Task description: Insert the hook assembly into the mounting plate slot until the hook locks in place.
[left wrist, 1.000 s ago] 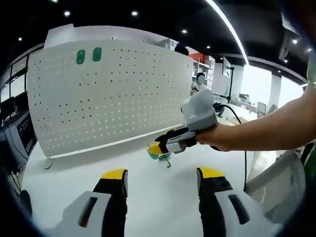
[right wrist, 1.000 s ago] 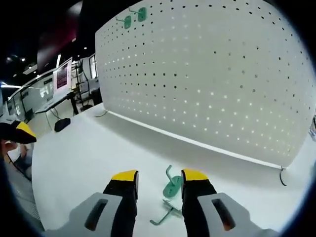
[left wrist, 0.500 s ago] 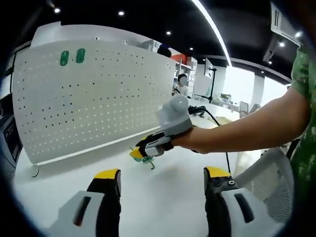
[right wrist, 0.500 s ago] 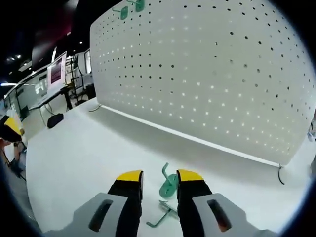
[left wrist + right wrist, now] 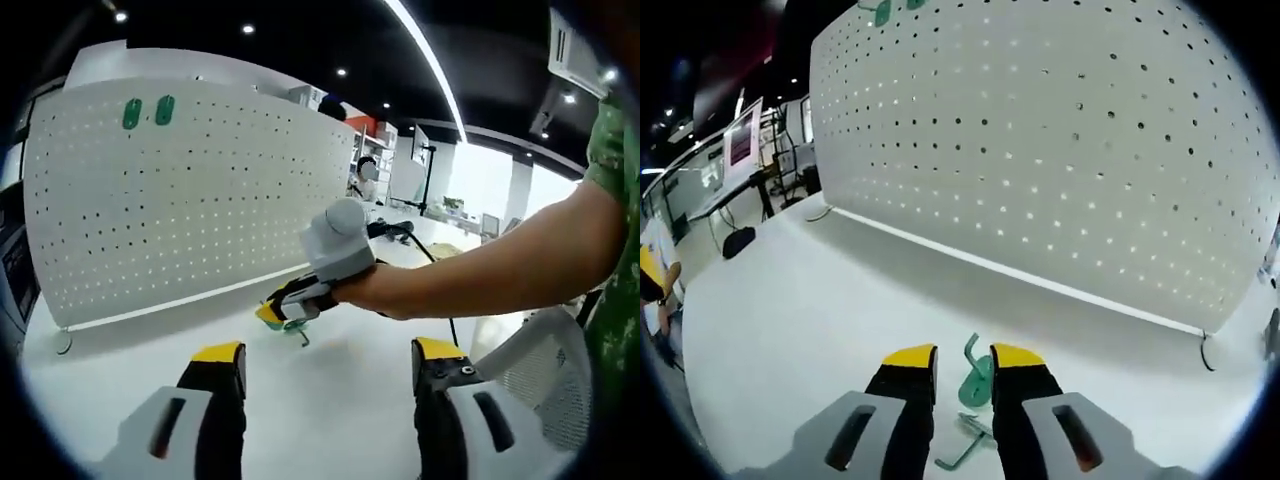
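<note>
Hook between right gripper jaws

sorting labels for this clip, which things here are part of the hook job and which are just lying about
Part of the job:
green hook between the right gripper tips
white pegboard
two green hooks already on it

Lying about:
mesh chair
black cable

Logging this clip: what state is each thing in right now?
Green hook: lying on the table, between the jaws of the right claw, not visibly gripped.
Left claw: open, holding nothing.
Pegboard: upright, two green hooks already hung near its top.
</note>
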The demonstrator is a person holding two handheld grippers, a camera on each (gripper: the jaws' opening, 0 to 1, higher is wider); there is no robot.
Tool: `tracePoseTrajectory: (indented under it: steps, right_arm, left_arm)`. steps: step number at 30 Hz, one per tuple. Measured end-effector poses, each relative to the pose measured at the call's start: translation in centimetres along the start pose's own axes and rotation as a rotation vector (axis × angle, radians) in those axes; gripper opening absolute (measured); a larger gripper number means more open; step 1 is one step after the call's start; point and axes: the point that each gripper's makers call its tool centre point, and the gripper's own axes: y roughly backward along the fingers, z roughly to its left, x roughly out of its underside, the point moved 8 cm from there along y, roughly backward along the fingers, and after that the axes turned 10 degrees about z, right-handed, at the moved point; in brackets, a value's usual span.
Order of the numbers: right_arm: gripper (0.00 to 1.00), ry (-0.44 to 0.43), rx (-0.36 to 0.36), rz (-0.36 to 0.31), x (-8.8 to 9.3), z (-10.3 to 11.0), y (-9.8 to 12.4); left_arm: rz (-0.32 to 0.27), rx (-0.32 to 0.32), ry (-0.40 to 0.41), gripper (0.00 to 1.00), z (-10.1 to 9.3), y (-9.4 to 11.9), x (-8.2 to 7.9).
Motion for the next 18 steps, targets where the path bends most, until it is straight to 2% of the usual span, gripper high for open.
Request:
tracePoseTrajectory:
  steps: [18]
  right_arm:
    - [0.1, 0.0, 0.043, 0.012, 0.29, -0.93, -0.04]
  left_arm:
    - [-0.008, 0.011, 0.011, 0.66, 0.0, -0.09, 0.07]
